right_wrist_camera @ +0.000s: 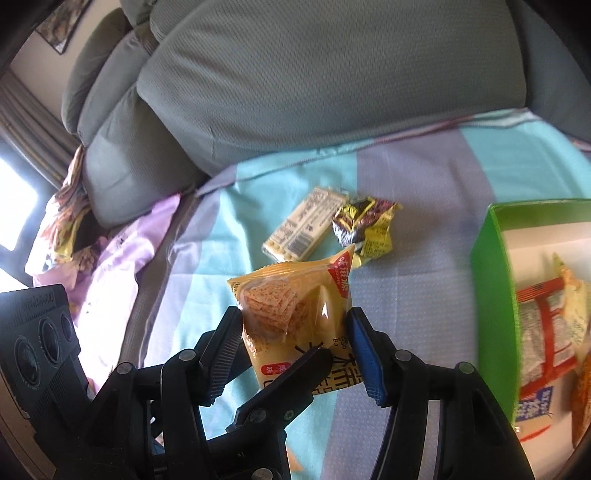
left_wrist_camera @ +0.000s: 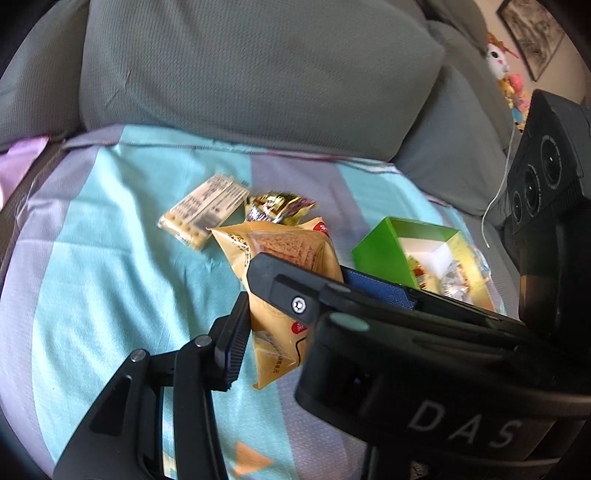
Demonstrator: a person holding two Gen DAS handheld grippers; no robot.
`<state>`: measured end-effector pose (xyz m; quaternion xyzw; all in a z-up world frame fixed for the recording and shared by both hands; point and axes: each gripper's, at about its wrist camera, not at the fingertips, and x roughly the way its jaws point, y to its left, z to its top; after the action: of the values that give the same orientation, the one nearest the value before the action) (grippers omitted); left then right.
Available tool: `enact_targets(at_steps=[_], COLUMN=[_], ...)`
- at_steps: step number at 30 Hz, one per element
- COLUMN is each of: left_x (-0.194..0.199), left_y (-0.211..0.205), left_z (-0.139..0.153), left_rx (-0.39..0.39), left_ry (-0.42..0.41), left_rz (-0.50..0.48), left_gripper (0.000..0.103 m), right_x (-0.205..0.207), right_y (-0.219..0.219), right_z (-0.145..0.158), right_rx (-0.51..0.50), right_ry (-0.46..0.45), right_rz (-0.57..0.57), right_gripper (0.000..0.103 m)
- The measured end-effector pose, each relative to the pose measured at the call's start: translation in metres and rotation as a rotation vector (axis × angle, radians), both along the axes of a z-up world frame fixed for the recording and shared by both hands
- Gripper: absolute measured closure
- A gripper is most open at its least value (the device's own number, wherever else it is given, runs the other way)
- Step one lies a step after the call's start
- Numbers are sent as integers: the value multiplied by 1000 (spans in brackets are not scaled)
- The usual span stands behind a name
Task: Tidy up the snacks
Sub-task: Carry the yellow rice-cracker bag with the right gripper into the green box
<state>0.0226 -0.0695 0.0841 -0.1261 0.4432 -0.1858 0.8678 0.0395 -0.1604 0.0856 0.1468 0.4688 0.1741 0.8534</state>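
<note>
- Grey sofa cushions [right_wrist_camera: 332, 92] fill the background, with a framed picture [left_wrist_camera: 532, 33] on the wall and a few soft toys [left_wrist_camera: 498, 62] on the sofa back.
- Spread over the seat is a sheet [left_wrist_camera: 92, 240] in teal and lilac stripes; it carries every snack in view.
- At the far left of the right wrist view a pale purple cloth [right_wrist_camera: 122, 251] lies bunched beside the sheet.
- On the right side of the sheet stands a green box [right_wrist_camera: 491, 280], open at the top, white inside, with several wrapped snacks already in it, one with a red band.
- Held just above the sheet is a tan packet of rice crackers [right_wrist_camera: 295, 321], between the box and the other loose snacks.
- Right tool [right_wrist_camera: 295, 350]: its two fingers, one with a blue pad, press on the left and right edges of the tan packet, so it grips the packet.
- Left tool [left_wrist_camera: 251, 306]: it reaches in from below; one finger lies over the front of the same packet and the other sits at the packet's edge, closed on it.
- Farther back on the sheet lies a long pale cracker pack [left_wrist_camera: 203, 210] with printed text, flat and slanted.
- Touching its right end is a small crumpled yellow and dark wrapper [right_wrist_camera: 364, 225], the smallest snack, just beyond the tan packet's top corner.
</note>
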Motion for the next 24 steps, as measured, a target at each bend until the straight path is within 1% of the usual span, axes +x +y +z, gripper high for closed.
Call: enact_targets(at_steps=[5,8,10,13,16,24], left_x=[-10,-16,-18,-20,-24,-31], left_y=[-4,-13,-21,-34,-48,-88], left_z=[16,25,29,38,48,65], left_rx=[5,22,28,33,38,55], left_ry=[-51,-82,-100,-127,-152,-211], left_rz=[-7,-19,-31,-63,-75,-137], left_gripper=[61,61,61,61,61,61], right_x=[-9,-17,-23,-29,-36,-53], right_y=[-3,-10,-19,-31,-45,-85], right_z=[14,21,25,33,41,59], right_rx=[-2,12,35,30,46,63], right_ry=[-49,-81,-96,-122,-148,-205], right_rz=[-11,-26,-49,-66,-92,-149], right_gripper=[42,42,42,42,42,42])
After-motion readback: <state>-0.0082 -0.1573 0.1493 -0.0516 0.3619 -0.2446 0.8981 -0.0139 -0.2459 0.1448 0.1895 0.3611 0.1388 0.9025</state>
